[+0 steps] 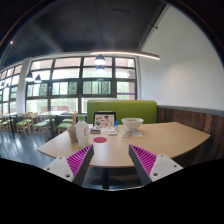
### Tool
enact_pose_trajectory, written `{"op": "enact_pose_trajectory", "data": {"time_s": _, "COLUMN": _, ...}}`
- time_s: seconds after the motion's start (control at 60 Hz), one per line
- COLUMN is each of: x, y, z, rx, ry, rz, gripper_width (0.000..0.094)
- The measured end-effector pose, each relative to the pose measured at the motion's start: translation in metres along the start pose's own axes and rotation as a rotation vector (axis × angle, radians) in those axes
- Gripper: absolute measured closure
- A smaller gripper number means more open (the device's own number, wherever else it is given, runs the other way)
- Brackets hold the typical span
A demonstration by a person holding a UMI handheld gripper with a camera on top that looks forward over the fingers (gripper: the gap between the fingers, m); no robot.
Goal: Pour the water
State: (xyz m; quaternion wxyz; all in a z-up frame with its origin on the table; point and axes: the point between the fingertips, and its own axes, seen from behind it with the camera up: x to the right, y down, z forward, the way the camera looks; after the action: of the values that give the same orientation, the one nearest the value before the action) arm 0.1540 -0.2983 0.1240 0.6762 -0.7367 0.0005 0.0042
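- Currently the tongs (110,160) are spread wide and hold nothing; both pads sit over the near edge of the counter (150,140).
- Beyond the fingertips, well apart: a pale cup (82,131) ahead-left and a white bowl (131,125) ahead-right, with a small red disc (99,140) between; a laptop (104,119) stands behind.
- Which vessel holds water: cannot tell.
- Risk: long approach, so a skewed closure could tip the light cup and spill toward the laptop.
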Motion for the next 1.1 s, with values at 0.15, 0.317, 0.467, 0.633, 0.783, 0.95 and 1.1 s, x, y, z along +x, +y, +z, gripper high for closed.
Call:
{"op": "enact_pose_trajectory", "data": {"time_s": 0.15, "x": 0.001, "y": 0.001, "z": -0.003, "rx": 0.004, "ry": 0.012, "rz": -0.014, "gripper_width": 0.0126}}
{"op": "enact_pose_trajectory", "data": {"time_s": 0.317, "x": -0.019, "y": -0.001, "z": -0.005, "rx": 0.035, "ry": -0.046, "rz": -0.014, "gripper_width": 0.012}}
{"op": "enact_pose_trajectory", "data": {"time_s": 0.467, "x": -0.047, "y": 0.011, "z": 0.019, "rx": 0.074, "ry": -0.104, "rz": 0.031, "gripper_width": 0.012}}
{"op": "enact_pose_trajectory", "data": {"time_s": 0.633, "x": -0.085, "y": 0.015, "z": 0.065, "rx": 0.133, "ry": -0.103, "rz": -0.012, "gripper_width": 0.0127}}
{"op": "enact_pose_trajectory", "data": {"time_s": 0.783, "x": -0.126, "y": 0.017, "z": 0.123, "rx": 0.122, "ry": -0.108, "rz": -0.038, "gripper_width": 0.0137}}
{"op": "enact_pose_trajectory", "data": {"time_s": 0.95, "x": -0.136, "y": 0.014, "z": 0.174, "rx": 0.106, "ry": -0.003, "rz": -0.06, "gripper_width": 0.0137}}
{"op": "enact_pose_trajectory", "data": {"time_s": 1.1, "x": -0.125, "y": 0.027, "z": 0.231, "rx": 0.035, "ry": 0.029, "rz": -0.042, "gripper_width": 0.0503}}
